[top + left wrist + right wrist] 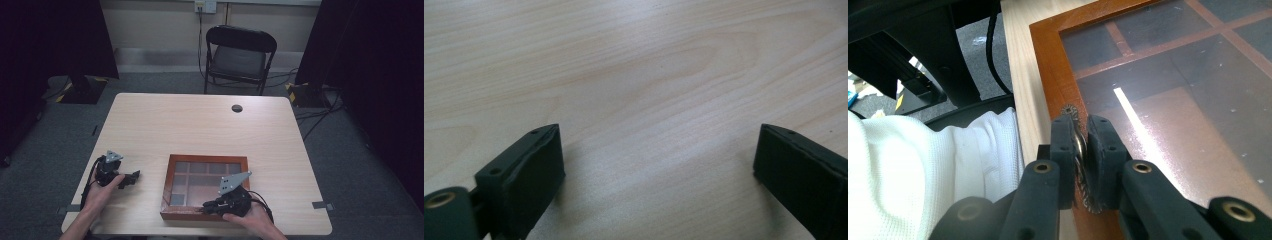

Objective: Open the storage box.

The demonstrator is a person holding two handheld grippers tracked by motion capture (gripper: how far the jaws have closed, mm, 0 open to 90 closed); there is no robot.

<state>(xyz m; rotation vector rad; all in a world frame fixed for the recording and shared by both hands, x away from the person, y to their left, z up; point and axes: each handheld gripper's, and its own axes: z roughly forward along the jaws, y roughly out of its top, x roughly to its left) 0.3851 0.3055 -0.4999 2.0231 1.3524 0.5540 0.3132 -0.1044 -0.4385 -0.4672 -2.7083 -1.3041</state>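
Now the right gripper (1081,150) pinches a small metal clasp (1079,150) on the near frame of a wooden display box (170,172) with a glass lid, at six o'clock on the table (200,125). The left gripper (131,177), at eight o'clock, rests with jaws wide and empty. Risk: the clasp looks thin and slippery, so a skewed pull could slip off it or drag the box toward the table edge.

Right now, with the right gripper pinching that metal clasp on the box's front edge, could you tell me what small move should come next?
Probably lift the clasp upward to raise the glass lid: the right gripper is shut on it, and the wooden box lies closed.
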